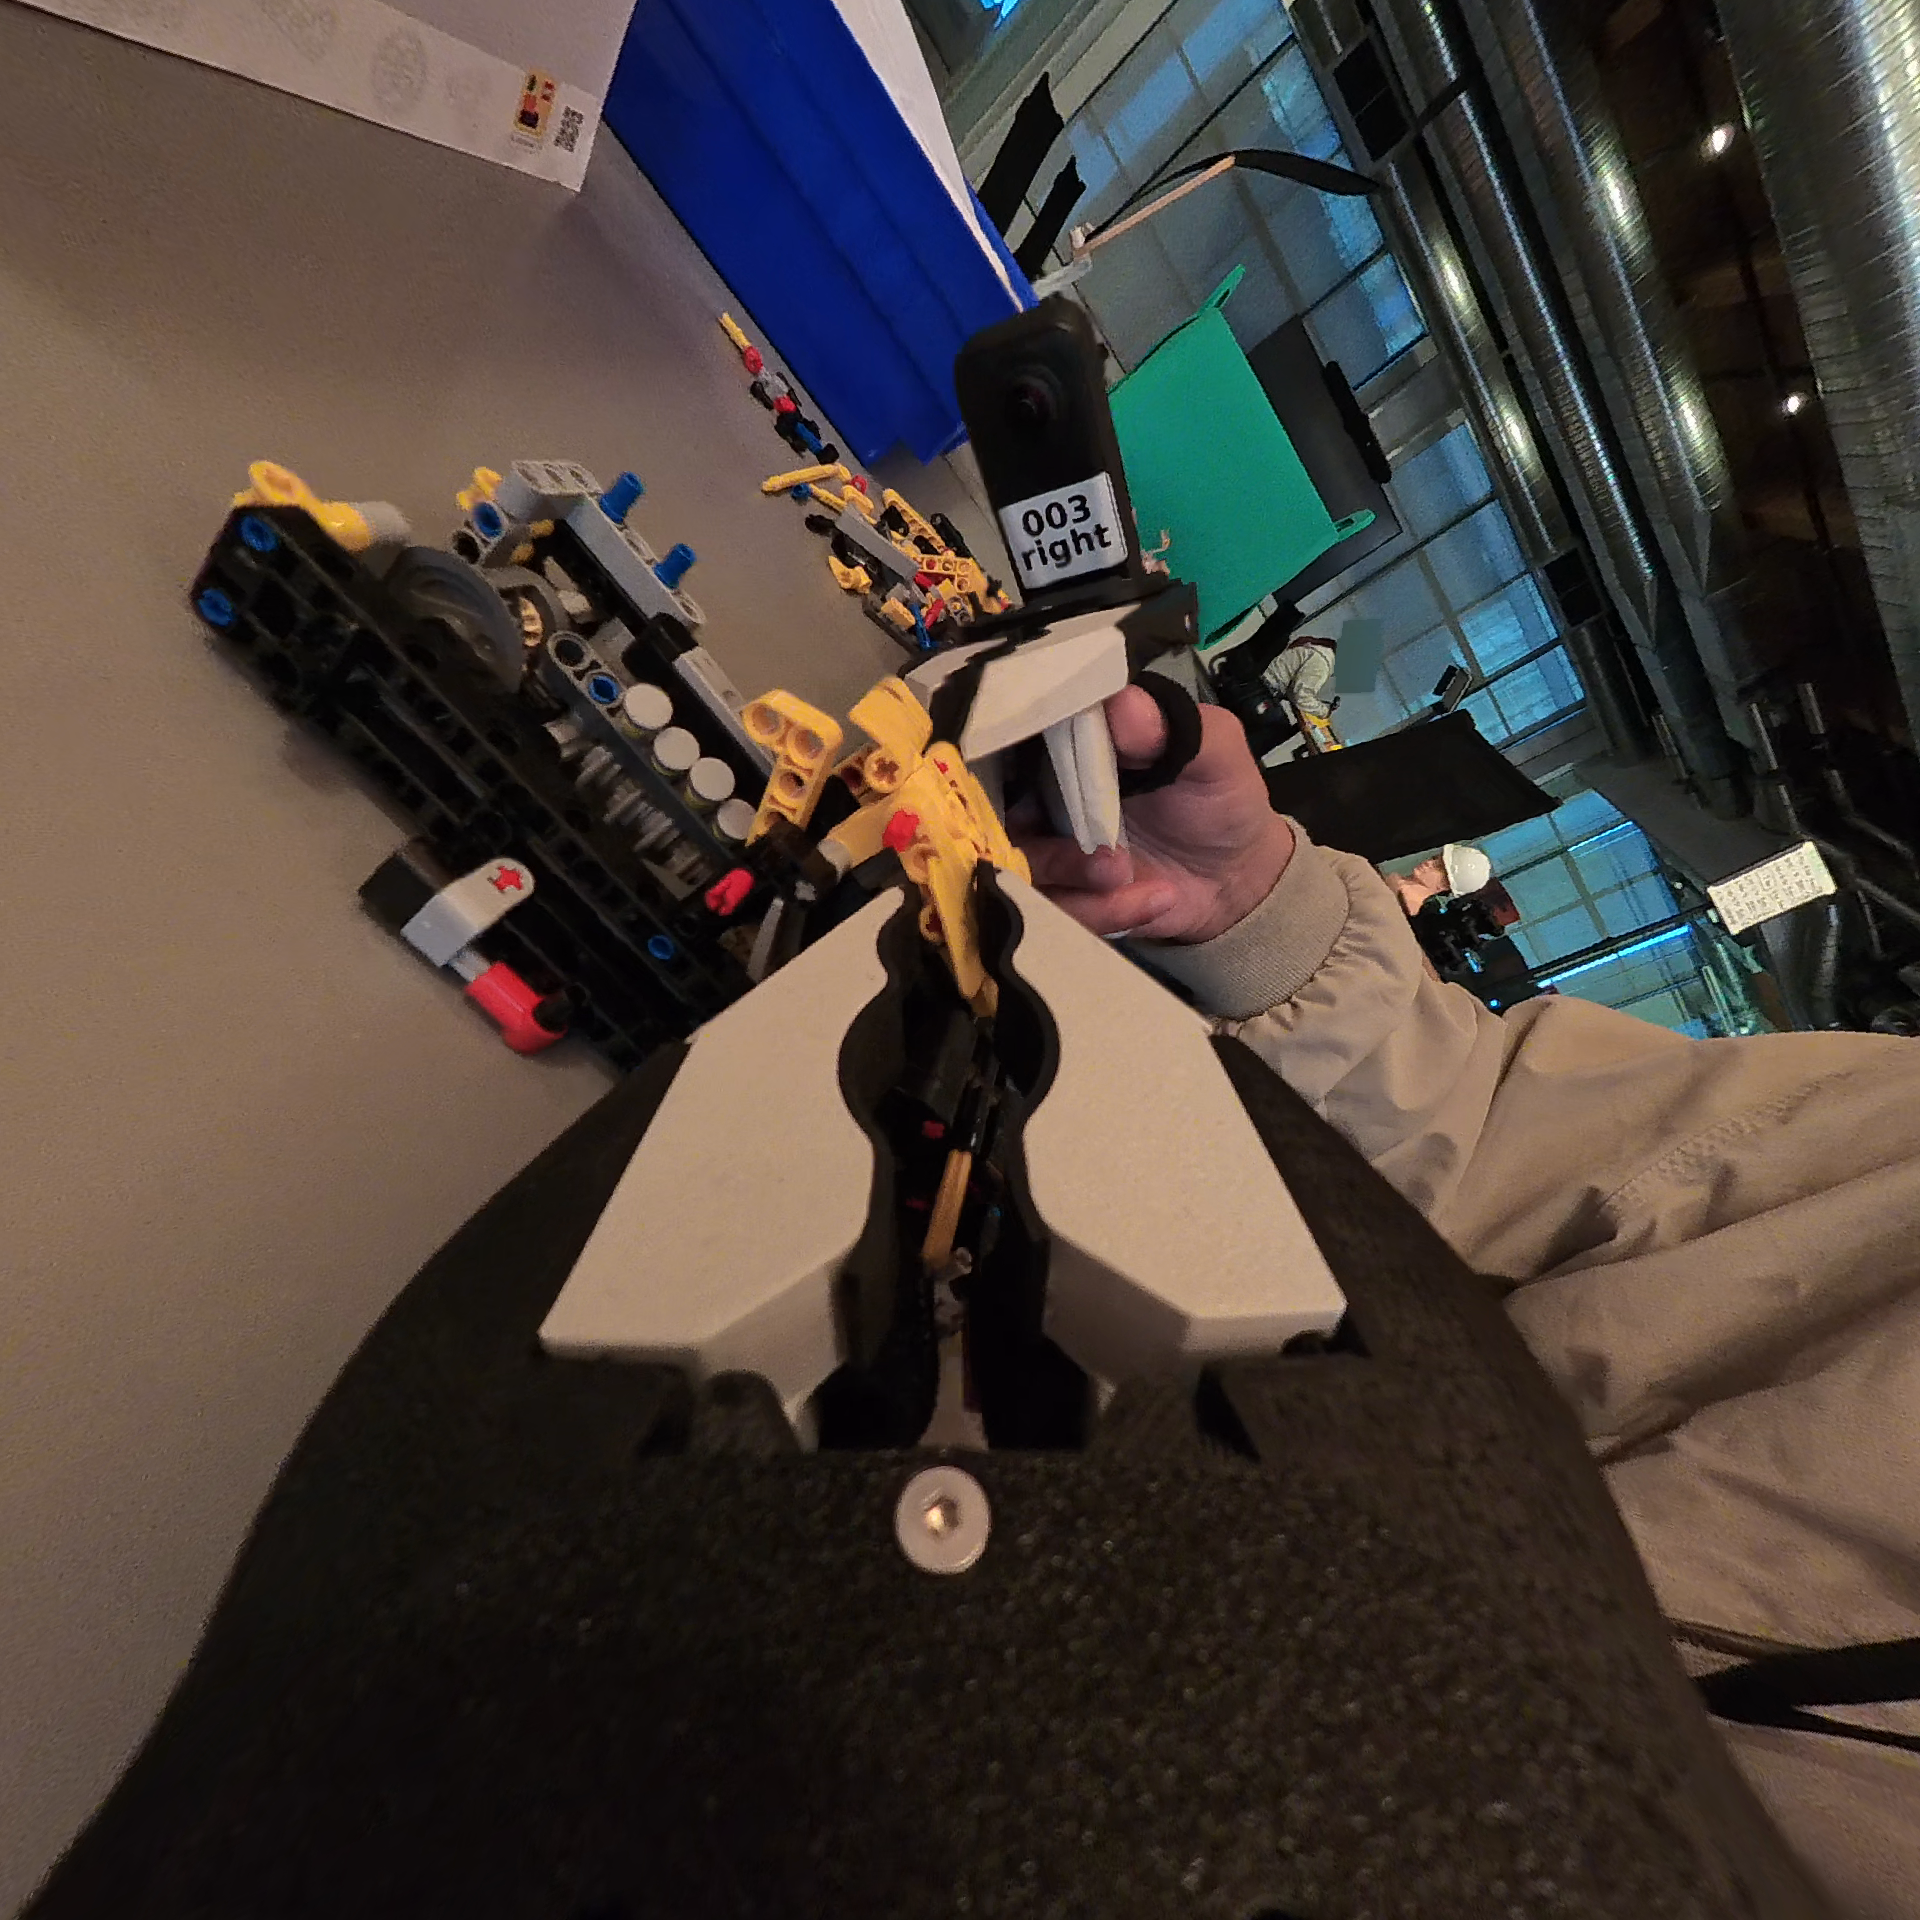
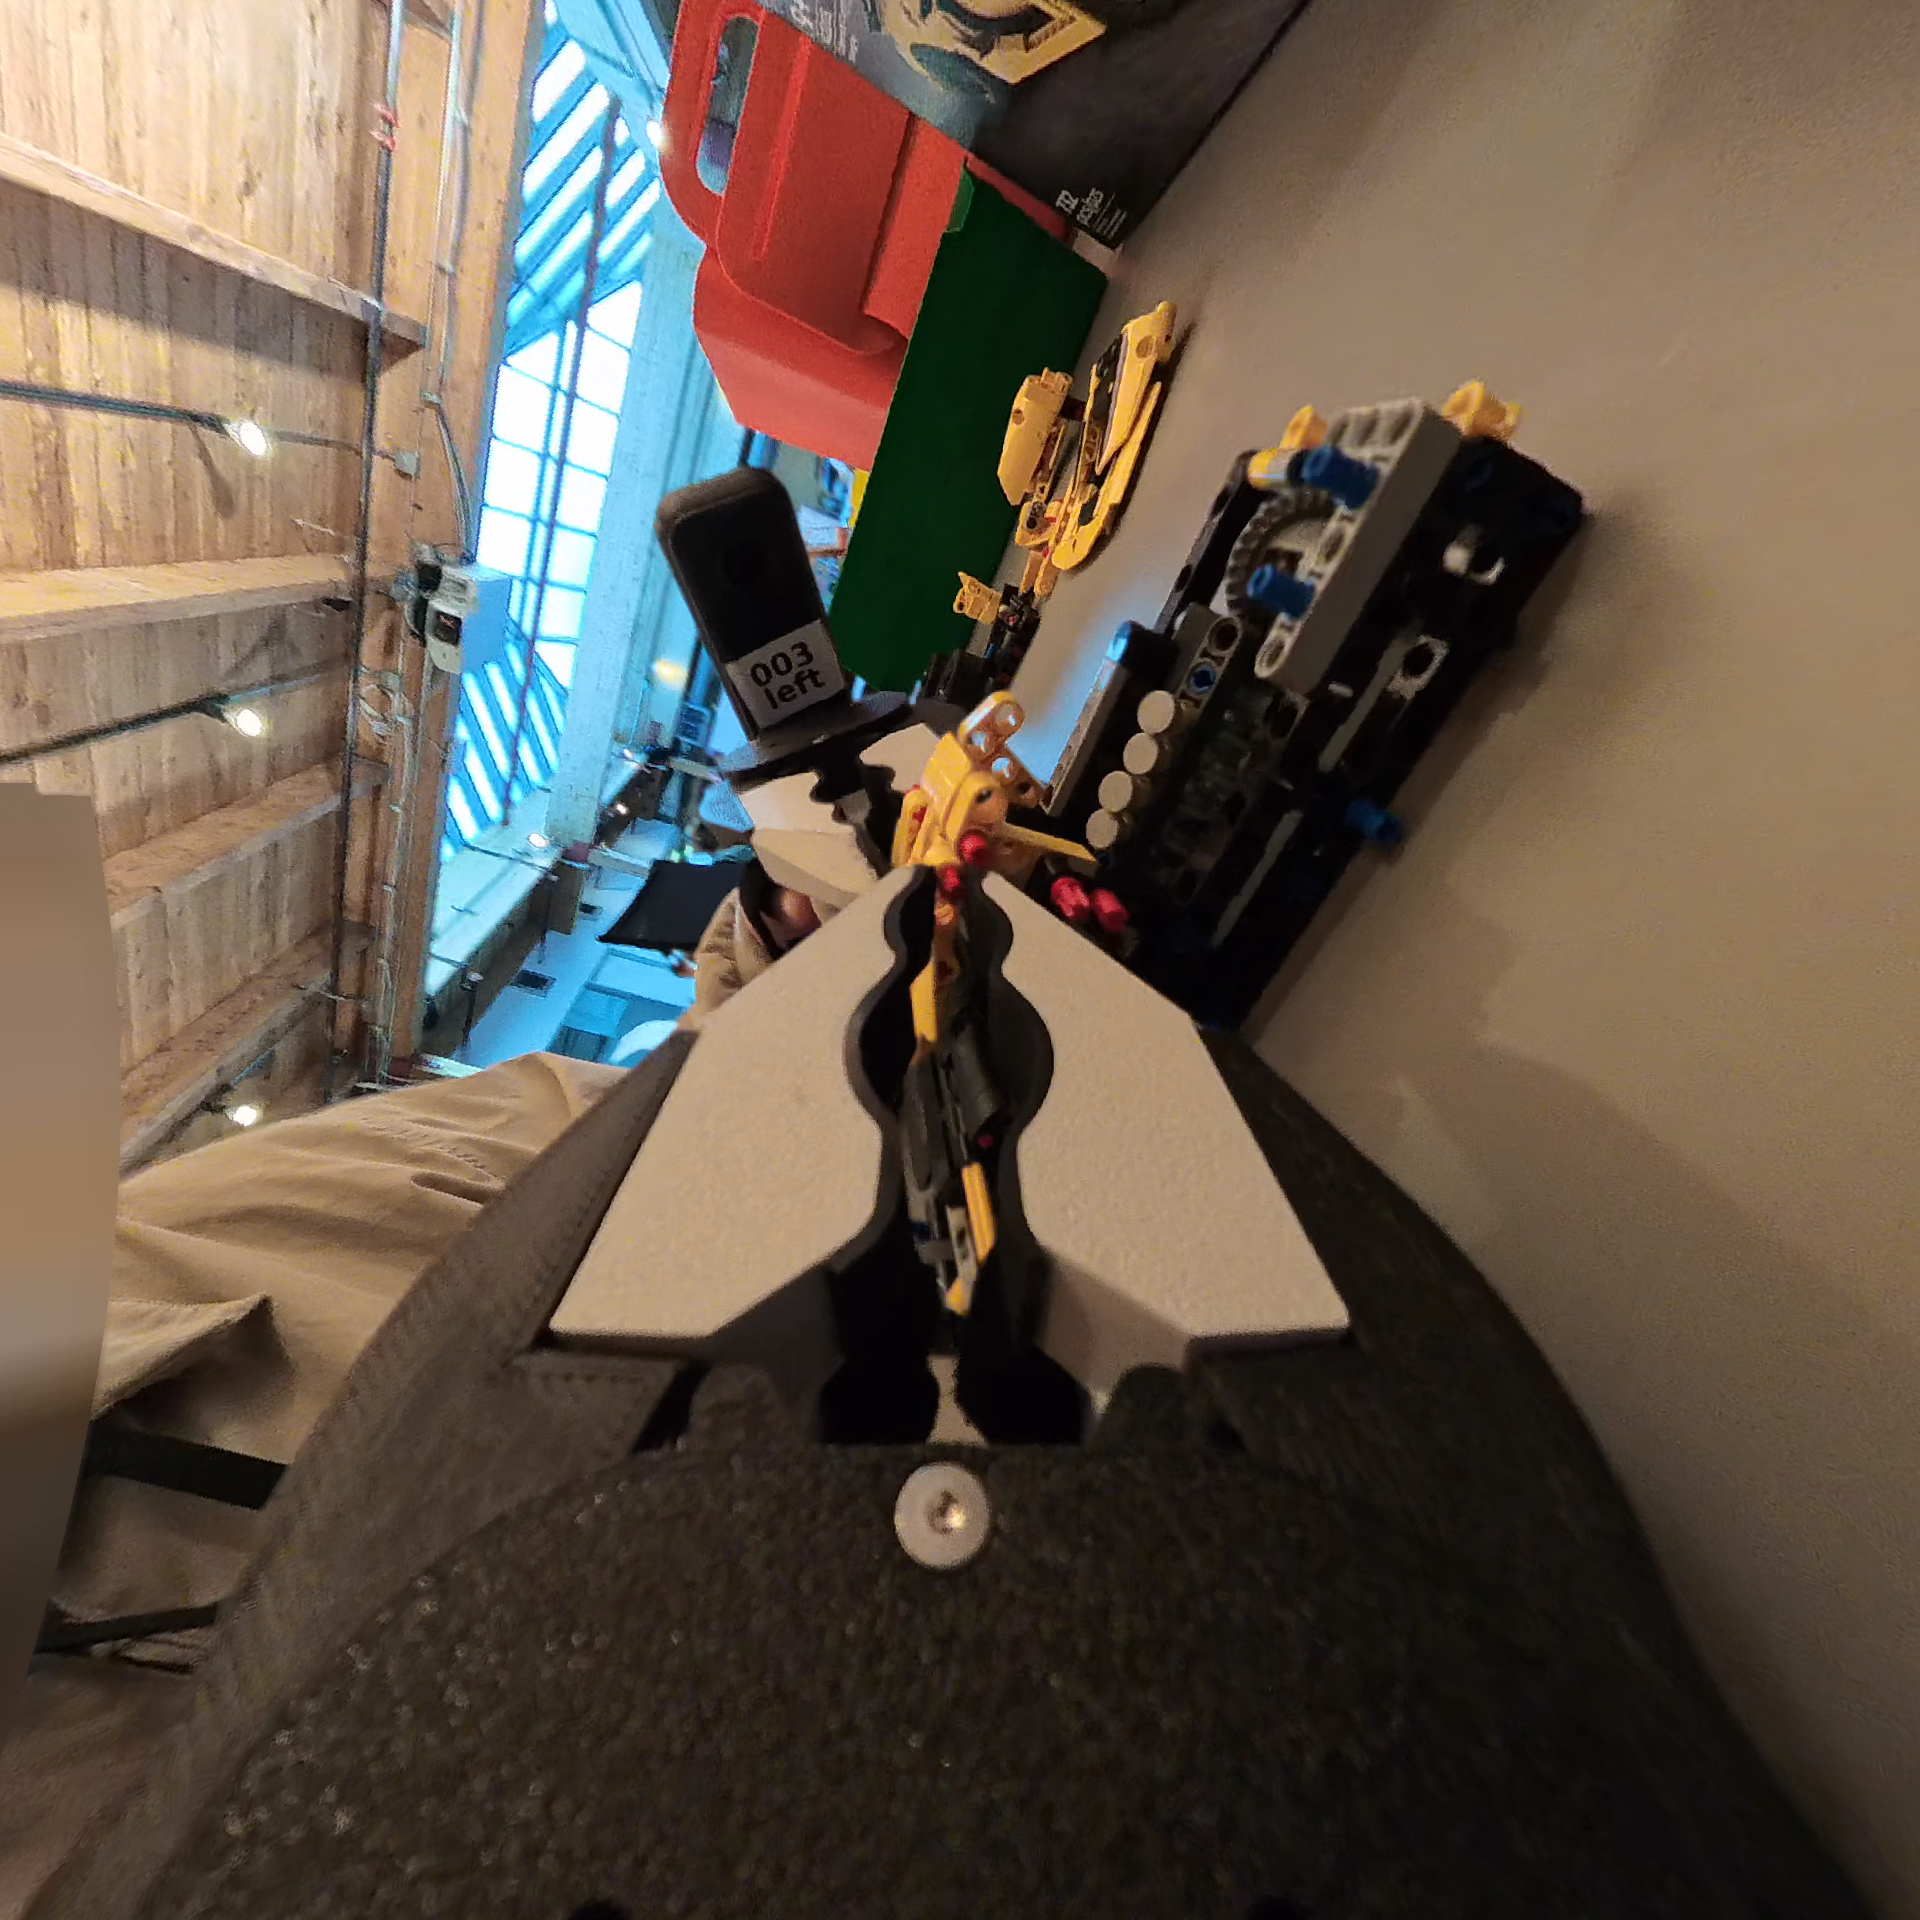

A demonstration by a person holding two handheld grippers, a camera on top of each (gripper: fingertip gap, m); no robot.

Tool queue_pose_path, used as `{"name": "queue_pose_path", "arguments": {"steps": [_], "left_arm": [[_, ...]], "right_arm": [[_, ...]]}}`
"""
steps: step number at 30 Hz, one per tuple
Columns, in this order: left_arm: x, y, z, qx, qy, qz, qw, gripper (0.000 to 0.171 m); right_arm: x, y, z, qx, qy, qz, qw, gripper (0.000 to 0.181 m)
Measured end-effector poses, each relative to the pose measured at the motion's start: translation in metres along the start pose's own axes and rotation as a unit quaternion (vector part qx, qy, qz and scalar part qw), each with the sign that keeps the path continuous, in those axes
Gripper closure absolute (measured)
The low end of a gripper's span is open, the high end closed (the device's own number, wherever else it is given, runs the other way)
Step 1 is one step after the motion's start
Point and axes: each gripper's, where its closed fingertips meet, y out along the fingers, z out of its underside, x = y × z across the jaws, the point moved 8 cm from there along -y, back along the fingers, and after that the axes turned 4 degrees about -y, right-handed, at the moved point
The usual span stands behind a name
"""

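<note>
Both grippers are shut on the same small yellow brick-built assembly with red pins, from opposite ends, above a grey table (image 1: 208,935). In the left wrist view my left gripper (image 1: 951,896) clamps the yellow assembly (image 1: 935,821), and its black and yellow parts run back between the fingers. The right gripper (image 1: 930,681), held by a hand (image 1: 1184,842), grips the far end. In the right wrist view my right gripper (image 2: 951,881) clamps the assembly (image 2: 971,795), and the left gripper (image 2: 878,805) is beyond it. A large black and grey brick-built chassis (image 1: 468,675) (image 2: 1351,675) lies on the table beside them.
A pile of loose yellow, red and black parts (image 1: 914,561) lies by a blue bin (image 1: 810,208) and a green bin (image 1: 1216,478). A printed sheet (image 1: 416,73) is farther off. The right wrist view shows yellow panels (image 2: 1101,436), a green bin (image 2: 966,436) and a red bin (image 2: 810,260). Both grippers' tips are close together, under 4 cm apart.
</note>
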Motion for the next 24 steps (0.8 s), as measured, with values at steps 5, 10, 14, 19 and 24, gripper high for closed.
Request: {"name": "queue_pose_path", "arguments": {"steps": [5, 10, 14, 19, 24], "left_arm": [[0.0, 0.0, 0.001, -0.003, -0.005, -0.003, 1.0, 0.162], [-0.002, 0.002, 0.002, -0.009, -0.009, -0.009, 1.0, 0.162], [-0.002, 0.003, 0.002, -0.006, -0.007, -0.007, 1.0, 0.162], [-0.003, 0.004, 0.003, -0.012, -0.006, -0.013, 1.0, 0.162], [-0.002, 0.003, 0.003, -0.011, -0.017, -0.004, 1.0, 0.162]], "right_arm": [[0.001, -0.002, 0.001, 0.001, 0.003, -0.005, 1.0, 0.179], [0.001, -0.007, 0.003, 0.008, 0.005, -0.003, 1.0, 0.18], [0.004, -0.01, 0.007, 0.01, -0.008, 0.01, 1.0, 0.179], [0.005, -0.011, 0.007, 0.007, -0.027, 0.02, 0.999, 0.18], [0.005, -0.006, 0.005, 0.0, -0.022, 0.02, 1.0, 0.177]]}}
